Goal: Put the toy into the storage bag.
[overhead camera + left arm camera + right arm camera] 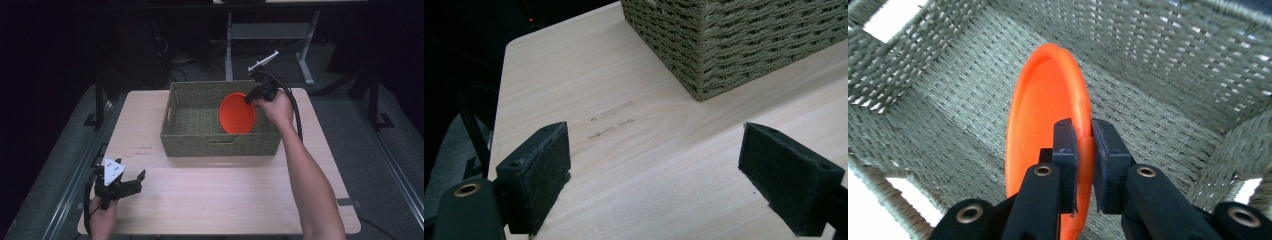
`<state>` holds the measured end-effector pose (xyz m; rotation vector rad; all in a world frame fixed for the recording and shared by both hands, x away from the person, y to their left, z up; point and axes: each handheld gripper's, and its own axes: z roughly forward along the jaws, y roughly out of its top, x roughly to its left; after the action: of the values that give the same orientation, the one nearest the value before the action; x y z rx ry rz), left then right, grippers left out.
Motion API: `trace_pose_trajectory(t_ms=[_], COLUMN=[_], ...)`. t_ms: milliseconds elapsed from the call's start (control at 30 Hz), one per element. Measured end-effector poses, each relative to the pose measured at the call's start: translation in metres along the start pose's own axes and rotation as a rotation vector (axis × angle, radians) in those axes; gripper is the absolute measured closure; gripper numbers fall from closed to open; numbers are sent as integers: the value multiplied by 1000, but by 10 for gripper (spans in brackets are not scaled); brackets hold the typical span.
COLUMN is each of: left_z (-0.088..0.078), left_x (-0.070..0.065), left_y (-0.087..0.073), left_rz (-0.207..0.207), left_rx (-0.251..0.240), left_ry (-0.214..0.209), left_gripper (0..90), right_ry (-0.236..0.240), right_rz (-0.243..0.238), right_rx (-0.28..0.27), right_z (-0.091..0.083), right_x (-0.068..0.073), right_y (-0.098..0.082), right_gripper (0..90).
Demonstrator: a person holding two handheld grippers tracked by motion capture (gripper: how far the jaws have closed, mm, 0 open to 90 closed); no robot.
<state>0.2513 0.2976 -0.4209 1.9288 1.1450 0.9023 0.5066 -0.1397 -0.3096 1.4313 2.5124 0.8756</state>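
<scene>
Two grippers are in play, but only one is working: the right gripper (1084,137) has its jaws clamped on the rim of an orange plate (237,113), holding it on edge inside the woven basket (187,137). In the high view the plate hangs upright toward the right half of the basket, its lower edge down among the walls; whether it already touches the basket floor I cannot tell.

One risk is the thin grip. Just the rim sits between the pads (1065,145), so the plate could swing or slide out if it is jolted, and it would then clatter down or roll against a wall. Let go while it stands upright, it may stay leaning on the side instead of lying flat. The hand is also close to the basket's far right corner, so the gripper or its cable (295,107) could catch the woven edge and drag the basket across the table (225,200).

Nothing else lies inside the basket to block the plate. The left gripper (131,183) rests well away at the near left corner of the table, jaws wide apart and holding nothing; faint marks (611,110) show on the wood ahead of it
</scene>
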Motion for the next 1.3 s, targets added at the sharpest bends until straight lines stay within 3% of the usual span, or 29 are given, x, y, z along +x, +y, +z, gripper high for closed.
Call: trace_pose_trajectory(t_ms=[367, 667, 800, 1300], left_z=[0, 0, 0, 0], left_x=[1, 0, 1, 0], left_y=[0, 0, 0, 0], left_rz=[-1, -3, -2, -4], left_rx=[0, -1, 0, -1], left_ry=[-2, -2, -1, -2], left_gripper=[128, 129, 129, 128], right_ry=[-1, -1, 8, -44], right_rz=[24, 17, 36, 90], right_rx=[42, 69, 70, 74], right_z=[20, 31, 31, 25], right_x=[-4, -4, -7, -23], right_y=[-9, -13, -14, -26], right_gripper=[814, 803, 726, 672])
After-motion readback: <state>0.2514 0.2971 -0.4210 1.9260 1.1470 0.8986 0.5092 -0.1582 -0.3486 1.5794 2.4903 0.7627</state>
